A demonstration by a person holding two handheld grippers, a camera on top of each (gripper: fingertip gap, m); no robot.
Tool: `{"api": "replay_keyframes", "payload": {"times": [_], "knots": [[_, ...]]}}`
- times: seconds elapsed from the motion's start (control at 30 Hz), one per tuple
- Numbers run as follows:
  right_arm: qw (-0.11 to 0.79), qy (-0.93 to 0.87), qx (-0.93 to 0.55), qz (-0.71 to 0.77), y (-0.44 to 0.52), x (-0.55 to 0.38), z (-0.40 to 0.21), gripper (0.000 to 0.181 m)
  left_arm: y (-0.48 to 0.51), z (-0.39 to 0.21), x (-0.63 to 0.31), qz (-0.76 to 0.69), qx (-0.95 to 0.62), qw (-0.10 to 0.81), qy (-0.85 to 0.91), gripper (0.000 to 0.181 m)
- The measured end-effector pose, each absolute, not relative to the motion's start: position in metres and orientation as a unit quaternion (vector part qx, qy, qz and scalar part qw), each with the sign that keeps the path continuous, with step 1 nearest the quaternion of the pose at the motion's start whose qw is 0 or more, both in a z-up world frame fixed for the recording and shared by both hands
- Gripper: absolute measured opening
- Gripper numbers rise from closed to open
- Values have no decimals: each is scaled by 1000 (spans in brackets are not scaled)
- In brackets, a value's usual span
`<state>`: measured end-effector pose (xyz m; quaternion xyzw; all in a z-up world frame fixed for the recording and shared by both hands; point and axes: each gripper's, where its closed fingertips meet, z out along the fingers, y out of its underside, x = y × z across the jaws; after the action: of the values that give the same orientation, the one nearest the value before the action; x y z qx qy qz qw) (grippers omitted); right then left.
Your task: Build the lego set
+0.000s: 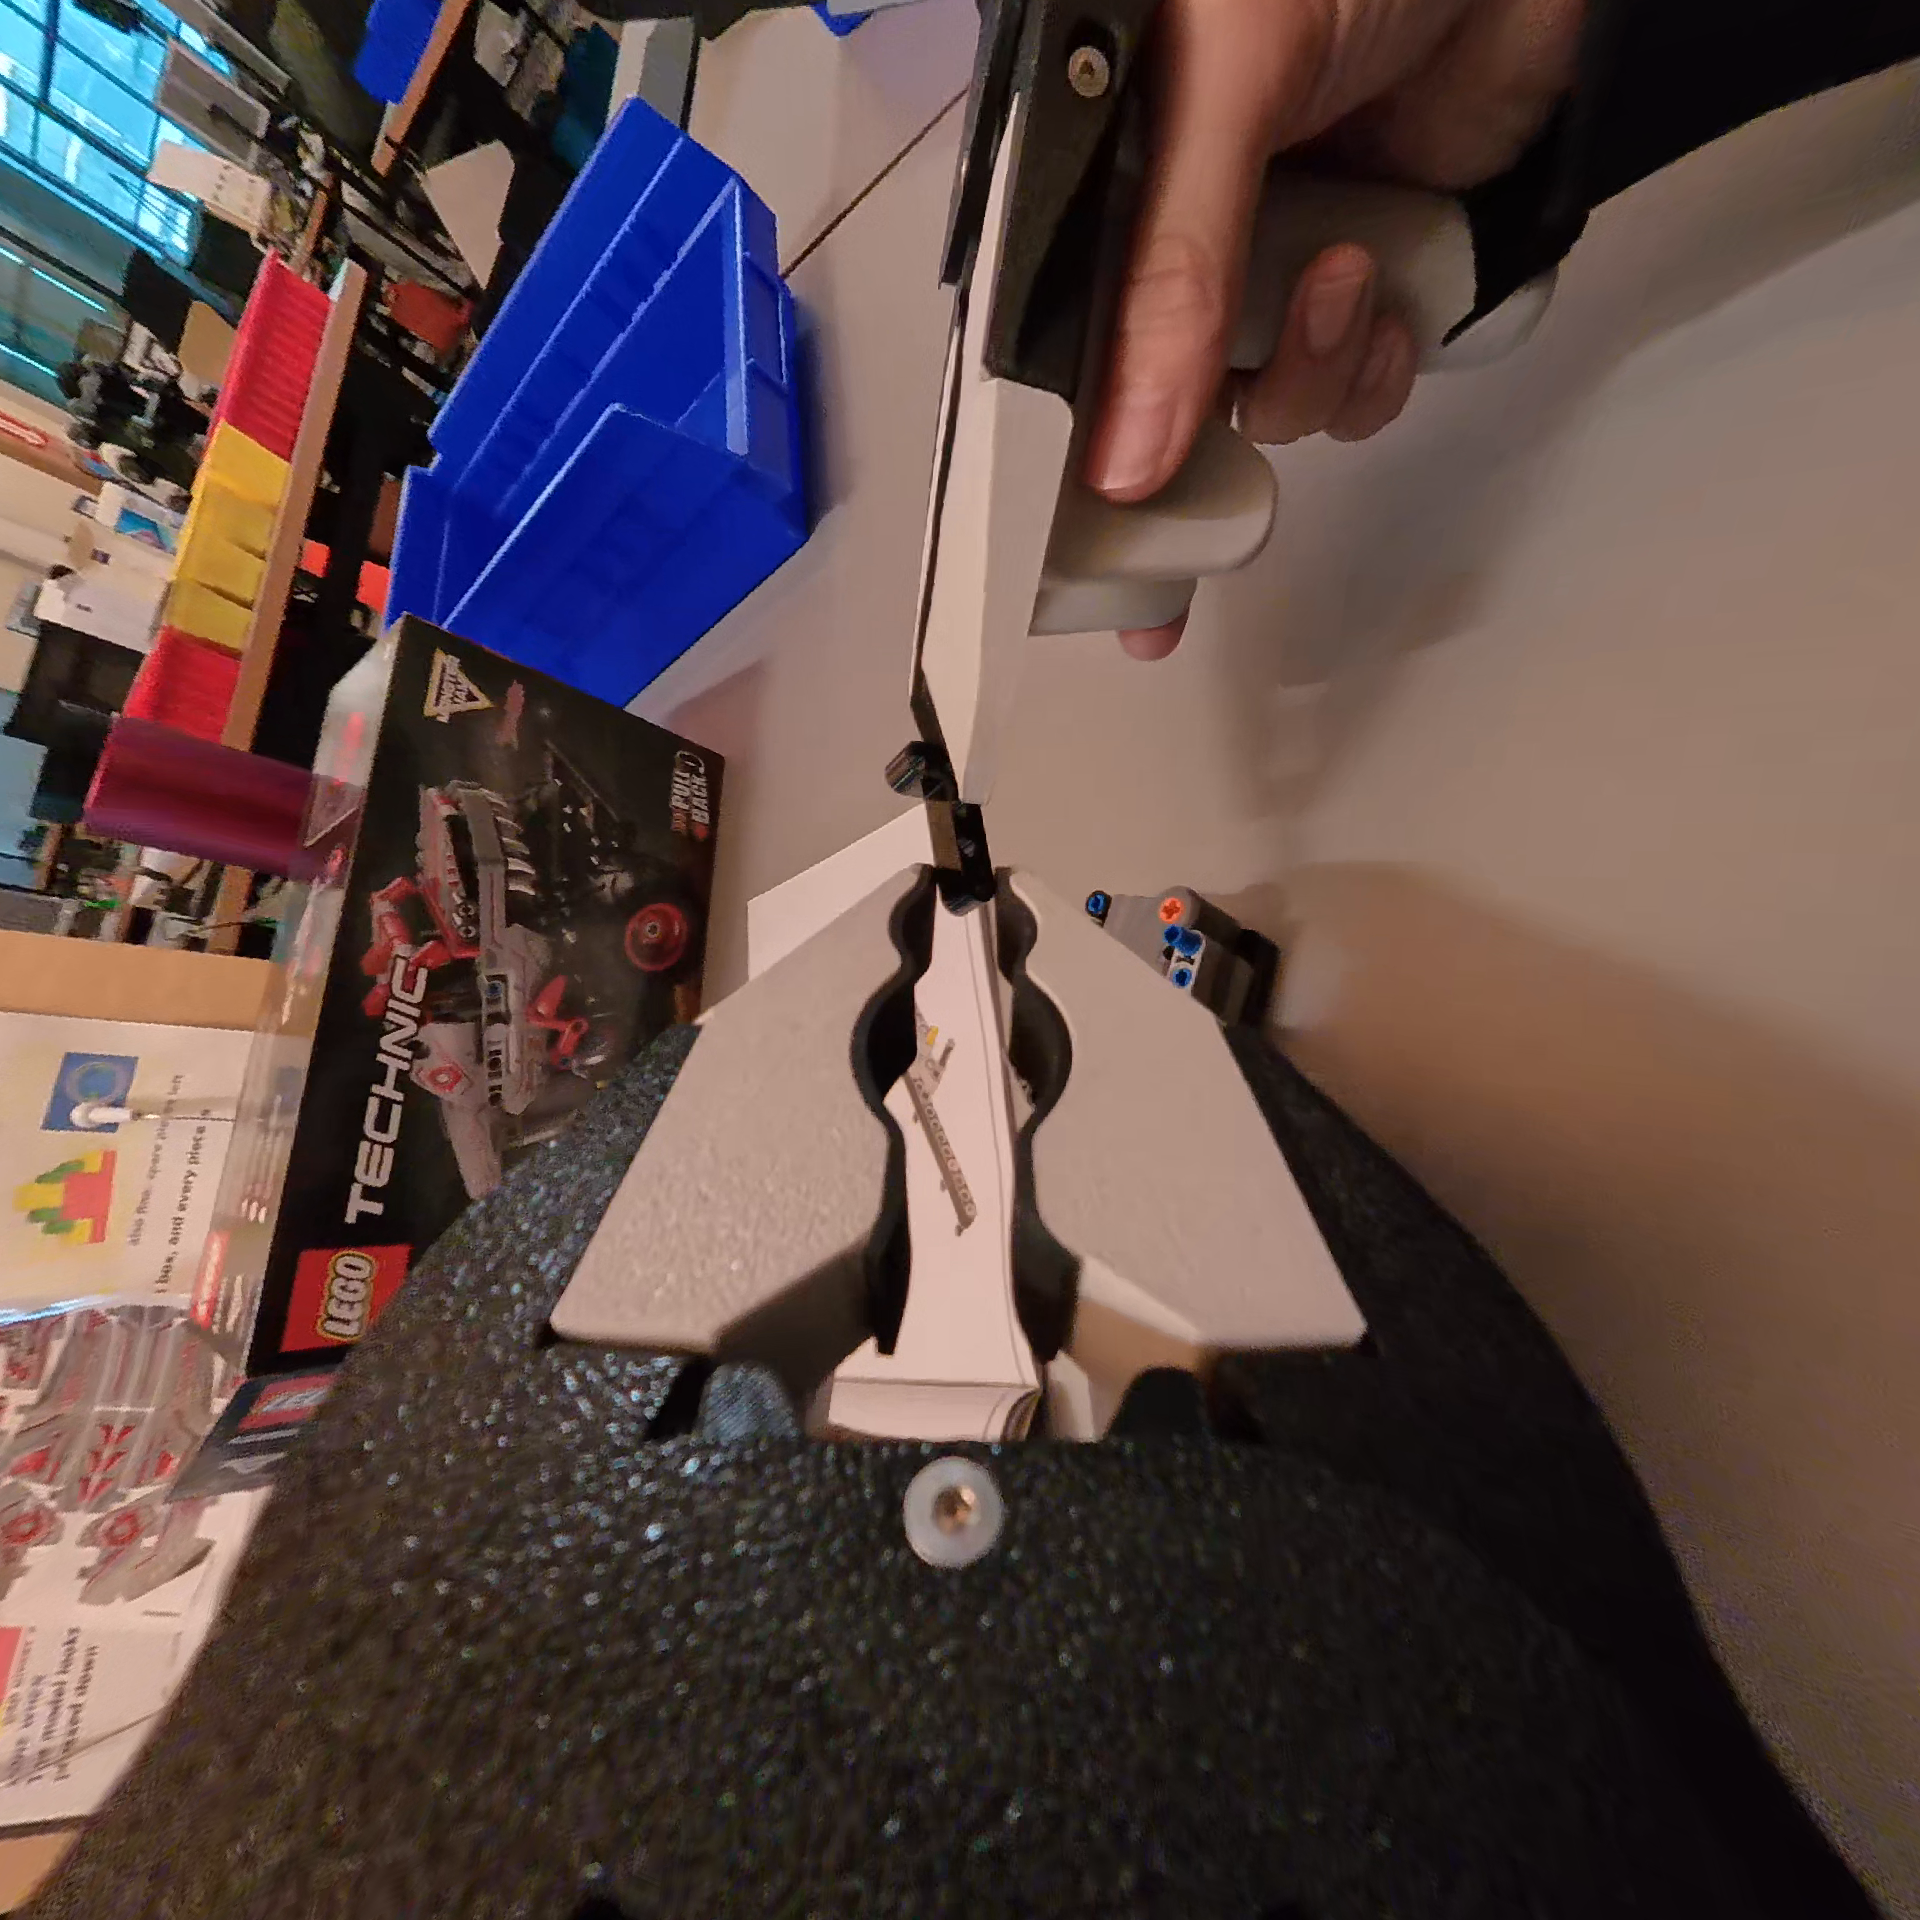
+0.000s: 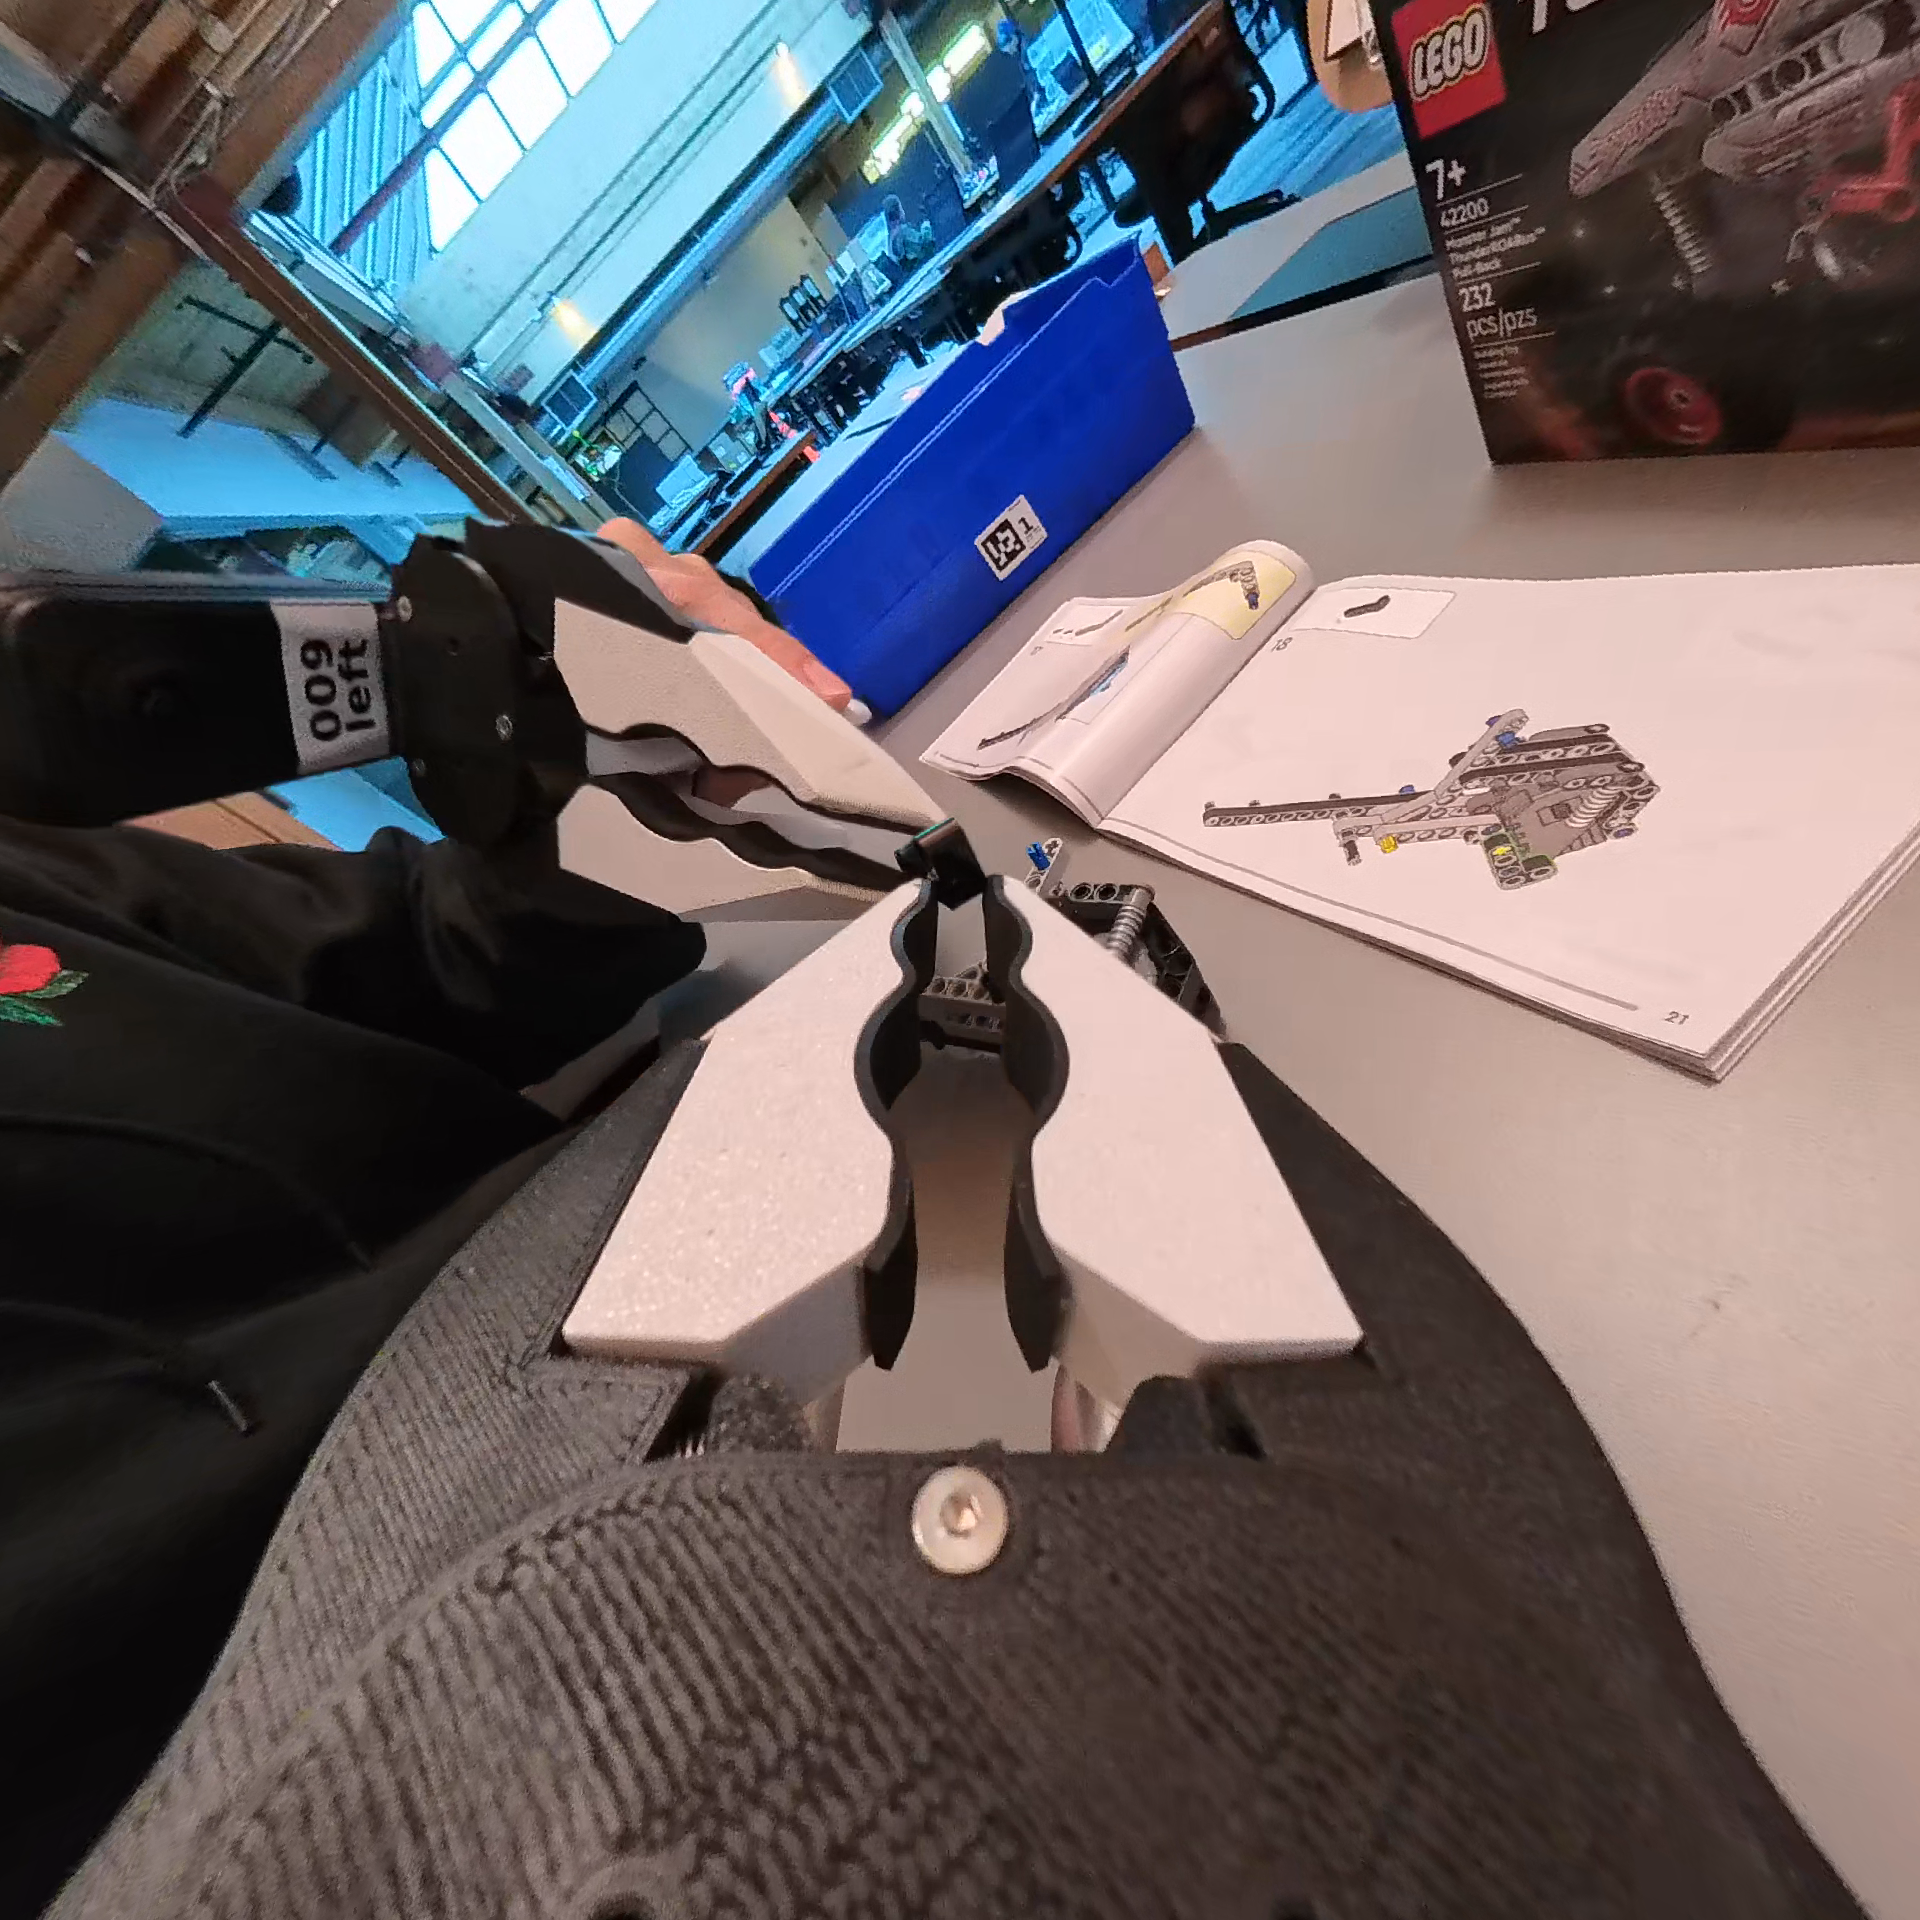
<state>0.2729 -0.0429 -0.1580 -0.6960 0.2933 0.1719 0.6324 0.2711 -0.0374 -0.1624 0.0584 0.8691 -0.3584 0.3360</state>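
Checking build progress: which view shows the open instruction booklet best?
Right wrist view: the instruction booklet lies open on the table, both pages and the model diagram clear. The left wrist view catches only a sliver of a page between the left tool fingers.

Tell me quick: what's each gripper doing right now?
Left gripper: closed on the small black lego piece.
Right gripper: closed on the same black piece, pinched at its tips.

In the right wrist view, the instruction booklet [image 2: 1455, 790] is lying open on the table [image 2: 1558, 1299], with the set box [image 2: 1662, 239] standing behind it and the bin [image 2: 977, 499] sitting left of the box. The partly built model [image 2: 1122, 925] is apparently resting just before the booklet's near edge.
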Motion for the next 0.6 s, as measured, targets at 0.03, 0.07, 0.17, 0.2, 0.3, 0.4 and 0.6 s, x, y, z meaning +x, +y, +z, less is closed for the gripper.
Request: {"api": "replay_keyframes", "payload": {"times": [0.03,0.07,0.17,0.2,0.3,0.4,0.6], "knots": [[633,295,-694,175,-43,273,-158,7,-37,-162,271,-357,61,343,867,9],[633,295,-694,178,-43,272,-159,7,-38,-162,271,-357,61,347,865,8],[623,246,-728,146,-45,267,-162,7,-39,-165,266,-370,52,327,868,8],[622,218,-744,114,-46,266,-161,7,-38,-167,265,-374,43,312,873,8],[609,150,-777,-49,-54,277,-160,45,-31,-170,264,-385,16,259,886,8],[616,34,-776,-132,-51,259,-152,62,-27,-170,257,-409,-10,163,898,7],[626,-22,-767,-140,-50,244,-142,45,-23,-168,239,-429,-2,26,903,7]]}}
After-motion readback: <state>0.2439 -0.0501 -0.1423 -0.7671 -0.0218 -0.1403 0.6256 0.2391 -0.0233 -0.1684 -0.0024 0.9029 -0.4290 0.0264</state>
